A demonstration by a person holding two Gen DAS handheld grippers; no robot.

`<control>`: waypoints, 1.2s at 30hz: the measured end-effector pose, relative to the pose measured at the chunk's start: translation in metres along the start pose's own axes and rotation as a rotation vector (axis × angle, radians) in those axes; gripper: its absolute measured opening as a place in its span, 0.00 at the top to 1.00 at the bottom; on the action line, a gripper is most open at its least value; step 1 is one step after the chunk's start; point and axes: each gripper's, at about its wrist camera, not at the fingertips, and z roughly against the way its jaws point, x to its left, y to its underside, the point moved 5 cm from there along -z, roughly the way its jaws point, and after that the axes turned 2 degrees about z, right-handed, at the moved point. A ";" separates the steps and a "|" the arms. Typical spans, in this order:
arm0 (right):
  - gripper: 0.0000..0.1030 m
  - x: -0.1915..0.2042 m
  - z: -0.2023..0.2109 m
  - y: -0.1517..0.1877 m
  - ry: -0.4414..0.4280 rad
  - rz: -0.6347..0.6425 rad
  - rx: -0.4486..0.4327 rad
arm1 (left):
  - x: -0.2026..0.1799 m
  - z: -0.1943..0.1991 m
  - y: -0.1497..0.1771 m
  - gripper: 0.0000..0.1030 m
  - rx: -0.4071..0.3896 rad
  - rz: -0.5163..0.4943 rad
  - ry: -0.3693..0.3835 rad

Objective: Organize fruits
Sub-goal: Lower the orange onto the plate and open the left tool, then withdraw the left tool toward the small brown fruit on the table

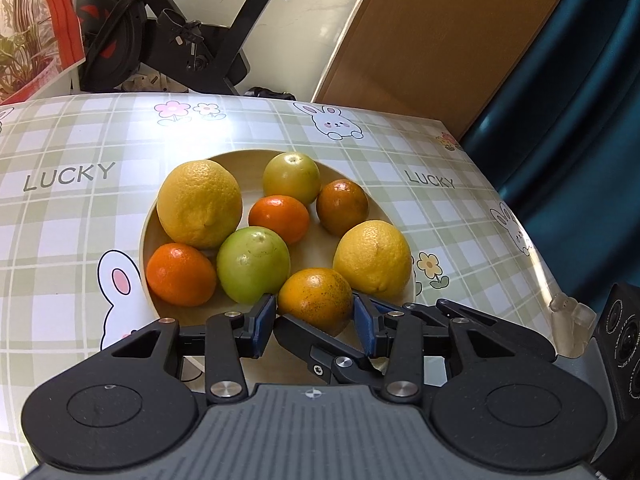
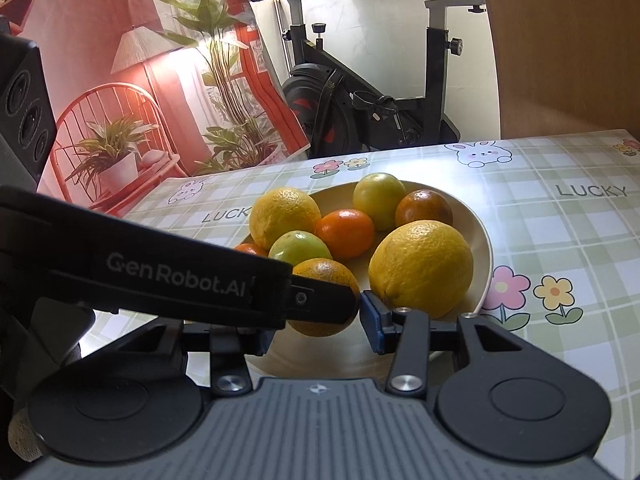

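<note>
A pale round plate (image 1: 149,224) (image 2: 482,248) on the checked tablecloth holds several fruits: two big lemons (image 1: 199,204) (image 1: 372,258), two mandarins (image 1: 180,274) (image 1: 279,218), two green fruits (image 1: 253,266) (image 1: 292,178) and a dark brownish one (image 1: 342,206). A speckled orange (image 1: 316,298) (image 2: 326,280) sits at the plate's near rim. My left gripper (image 1: 315,322) has its blue pads either side of this orange, touching or nearly so. My right gripper (image 2: 320,326) is open around the same orange from the other side, and its arm crosses the left wrist view.
The table's far edge and right corner (image 1: 448,128) are close behind the plate. An exercise bike (image 2: 360,92) stands beyond the table, and a printed backdrop with plants (image 2: 140,100) at the left.
</note>
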 end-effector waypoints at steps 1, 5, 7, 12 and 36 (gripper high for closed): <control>0.55 0.000 -0.002 -0.001 0.001 0.002 0.003 | 0.001 0.000 -0.001 0.56 0.004 0.004 0.005; 0.55 -0.001 -0.006 -0.001 0.001 0.019 0.007 | 0.002 -0.006 -0.003 0.56 0.021 -0.001 0.002; 0.55 0.000 -0.008 -0.001 0.006 0.036 0.015 | 0.003 -0.009 -0.003 0.55 0.028 0.000 -0.001; 0.55 -0.001 -0.011 0.001 0.026 0.041 0.025 | 0.004 -0.011 -0.002 0.55 0.029 0.010 0.003; 0.54 -0.007 0.032 0.010 0.044 -0.043 -0.019 | 0.025 0.063 0.008 0.55 -0.102 0.046 -0.020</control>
